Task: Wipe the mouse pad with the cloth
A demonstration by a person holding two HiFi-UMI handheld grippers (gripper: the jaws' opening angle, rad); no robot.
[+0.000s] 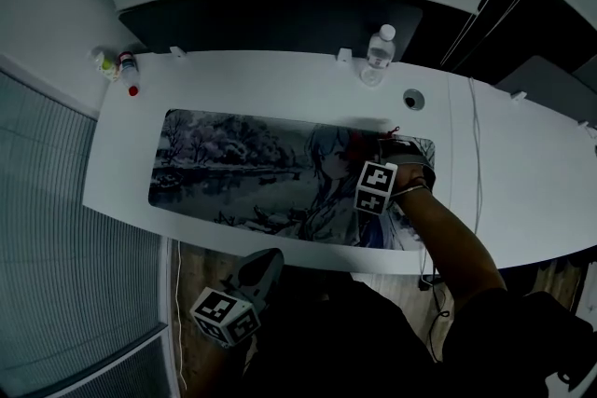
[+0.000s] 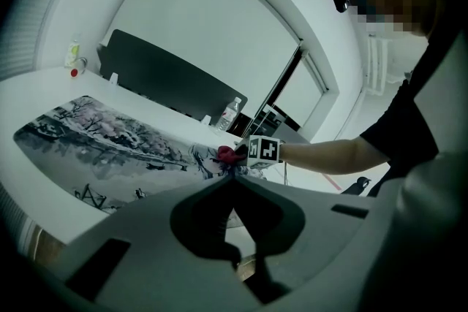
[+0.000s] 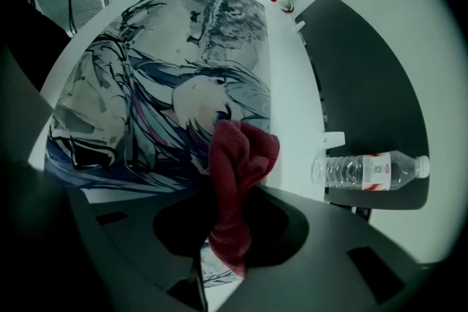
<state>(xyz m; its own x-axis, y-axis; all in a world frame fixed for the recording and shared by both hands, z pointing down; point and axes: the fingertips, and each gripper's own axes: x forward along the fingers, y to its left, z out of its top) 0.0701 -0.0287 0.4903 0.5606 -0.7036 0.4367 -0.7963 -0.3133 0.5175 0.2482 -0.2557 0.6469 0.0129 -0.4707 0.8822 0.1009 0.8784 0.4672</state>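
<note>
Got a dark red terry cloth [image 3: 241,153] pinched in the right gripper [image 3: 238,193], jaws clamped down on the middle of it, with a bunched wad poking out front and a tail hanging behind. Seems to be resting on the right end of the long printed mouse pad [image 1: 233,165], roughly on the anime figure's hair and close to the pad's back edge. Got the left gripper [image 2: 231,179] parked down below the front edge of the white desk [image 1: 280,84], jaws together on nothing, so zero help pinning the pad from that side. Judging the wipe as barely begun, with the whole grey snowy stretch out to the left end to cover. For a decent job: press down enough to flatten that wad and get more than one little knuckle of fabric touching, then drag in long straight passes along the pad's length, overlapping each one a bit. Better to pull one way toward the left end than scrub back and forth, to avoid rippling or creeping a thin, unpinned pad. Worth bringing the left gripper up onto a pad corner at the first sign of that. Mind the clear plastic water bottle [image 1: 380,47] standing behind the pad near the right end, and squeeze firmly to stop the cloth sliding out mid-stroke.
</note>
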